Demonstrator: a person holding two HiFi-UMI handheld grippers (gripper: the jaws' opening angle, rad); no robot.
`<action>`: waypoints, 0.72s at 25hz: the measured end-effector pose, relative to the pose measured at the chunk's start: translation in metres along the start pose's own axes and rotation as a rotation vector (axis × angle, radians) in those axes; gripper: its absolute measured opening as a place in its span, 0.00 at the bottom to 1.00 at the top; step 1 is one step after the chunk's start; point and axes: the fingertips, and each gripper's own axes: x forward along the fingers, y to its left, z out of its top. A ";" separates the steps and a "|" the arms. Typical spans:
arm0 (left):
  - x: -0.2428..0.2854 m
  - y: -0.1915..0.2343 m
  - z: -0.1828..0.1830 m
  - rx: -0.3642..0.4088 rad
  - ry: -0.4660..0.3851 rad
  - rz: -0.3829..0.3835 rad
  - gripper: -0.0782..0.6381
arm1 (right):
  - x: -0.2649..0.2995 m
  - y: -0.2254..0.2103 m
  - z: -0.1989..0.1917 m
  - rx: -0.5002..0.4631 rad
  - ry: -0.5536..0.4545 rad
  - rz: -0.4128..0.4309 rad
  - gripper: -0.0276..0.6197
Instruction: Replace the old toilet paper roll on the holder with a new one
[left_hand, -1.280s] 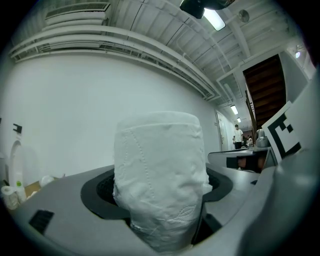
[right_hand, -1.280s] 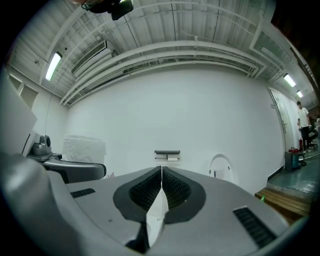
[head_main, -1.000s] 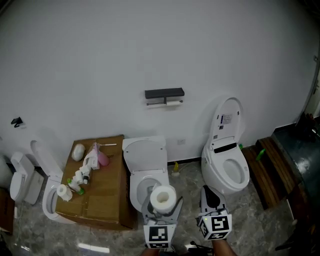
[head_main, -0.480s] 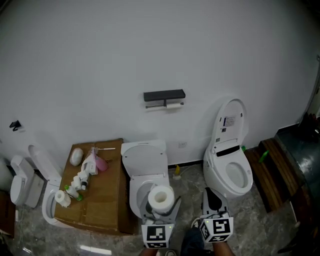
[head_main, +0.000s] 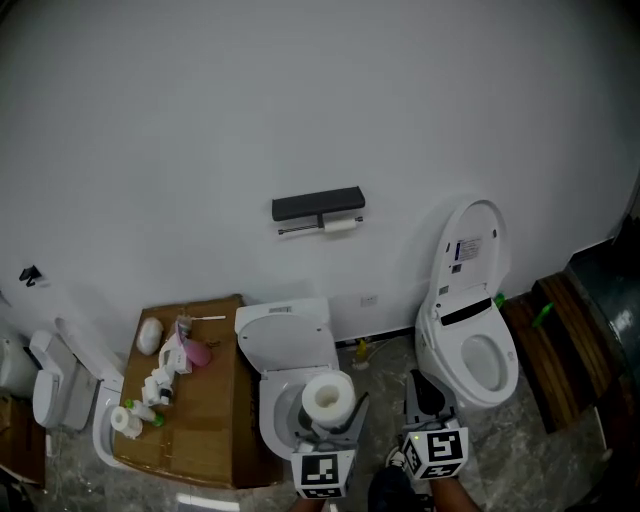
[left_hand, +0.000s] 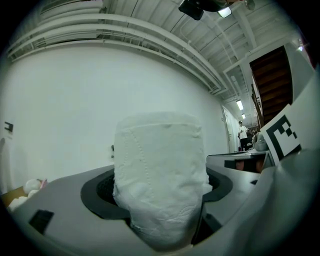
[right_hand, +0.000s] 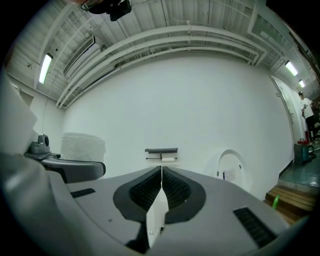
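Note:
My left gripper (head_main: 328, 412) is shut on a full white toilet paper roll (head_main: 327, 396), held upright; in the left gripper view the roll (left_hand: 159, 175) fills the space between the jaws. My right gripper (head_main: 424, 392) is shut with nothing in it, its jaws pressed together (right_hand: 161, 175). On the far wall hangs a dark holder (head_main: 318, 205) with a small, nearly used-up roll (head_main: 340, 225) on its bar; the holder (right_hand: 161, 150) and old roll (right_hand: 168, 158) also show far ahead in the right gripper view. Both grippers are well short of the wall.
An open toilet (head_main: 290, 385) stands below the left gripper and another toilet (head_main: 470, 330) with its lid up to the right. A cardboard box (head_main: 205, 410) with bottles and a spare roll (head_main: 121, 419) sits at left. Wooden steps (head_main: 560, 350) lie at right.
Both grippers and the head have moved toward the wall; the holder and toilets sit lower and nearer in view. The left grip on the roll is unchanged.

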 end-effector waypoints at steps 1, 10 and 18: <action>0.015 -0.001 0.001 -0.003 -0.001 0.002 0.70 | 0.011 -0.010 0.001 0.001 0.004 0.002 0.07; 0.134 -0.009 0.001 0.018 0.024 0.041 0.70 | 0.106 -0.092 0.010 0.030 0.015 0.031 0.07; 0.216 -0.016 -0.004 0.035 0.057 0.087 0.70 | 0.174 -0.149 0.015 0.058 0.006 0.067 0.07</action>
